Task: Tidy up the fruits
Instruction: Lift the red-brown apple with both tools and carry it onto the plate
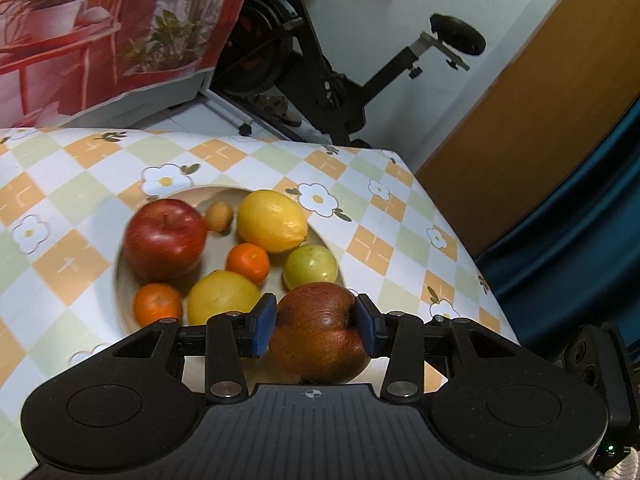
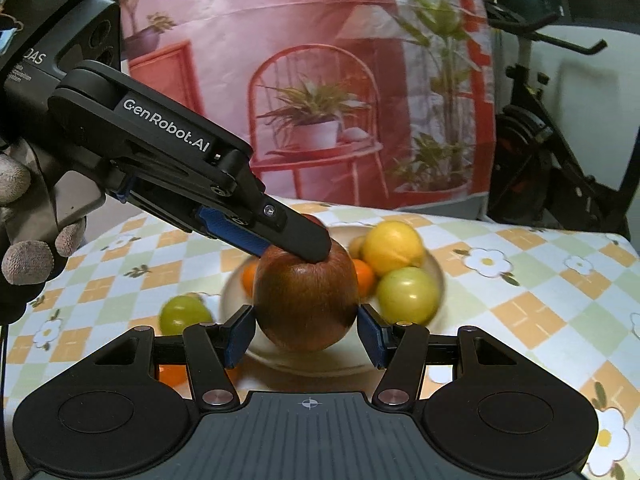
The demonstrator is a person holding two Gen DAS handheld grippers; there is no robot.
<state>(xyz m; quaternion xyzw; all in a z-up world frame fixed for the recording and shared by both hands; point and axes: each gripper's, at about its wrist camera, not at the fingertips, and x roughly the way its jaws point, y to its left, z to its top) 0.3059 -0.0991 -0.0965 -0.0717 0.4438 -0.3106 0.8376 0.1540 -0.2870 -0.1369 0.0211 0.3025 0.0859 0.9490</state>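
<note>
A reddish-brown apple hangs over the near rim of a beige plate, and both grippers are on it. My left gripper is shut on it, blue pads pressing its two ends. In the right wrist view my right gripper is shut on the same apple from the sides, and a left finger rests in the apple's top dimple. The plate holds a red apple, a lemon, a green apple, oranges and other fruit.
A green fruit lies on the checked flowered tablecloth left of the plate, with an orange piece nearer me. A gloved hand holds the left gripper. An exercise bike and a printed backdrop stand behind the table.
</note>
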